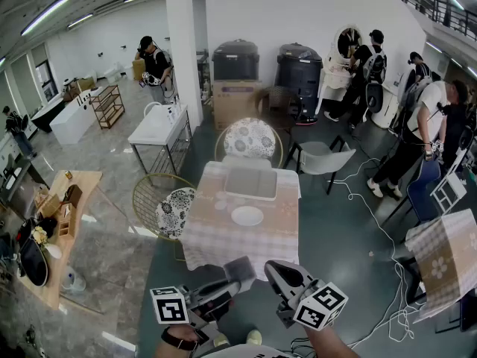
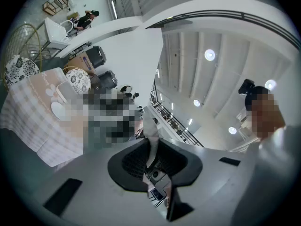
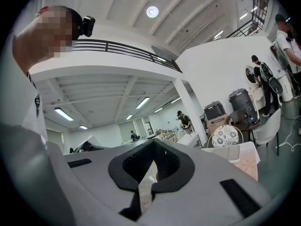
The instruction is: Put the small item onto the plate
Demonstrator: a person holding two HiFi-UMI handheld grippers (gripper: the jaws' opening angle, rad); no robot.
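Note:
A white plate [image 1: 247, 215] [image 2: 58, 110] lies on the table with the checked cloth [image 1: 216, 237], in front of a flat grey tray [image 1: 252, 182] [image 2: 70, 92] [image 3: 225, 153]. From this distance I cannot pick out a small item on the cloth. Both grippers are held up near my body, well short of the table's near edge. My left gripper [image 1: 240, 271] [image 2: 151, 149] has its jaws drawn together to a narrow slit. The right gripper [image 1: 270, 268] [image 3: 149, 173] looks the same, and I see nothing gripped in either.
Round-backed chairs with patterned cushions stand behind the table [image 1: 250, 138] and at its left [image 1: 176, 211]. A grey chair [image 1: 322, 157] and white cables on the floor [image 1: 376, 222] are to the right. Another checked table [image 1: 447, 256] is at the far right, a wooden bench [image 1: 63, 222] at the left. Several people stand at the back.

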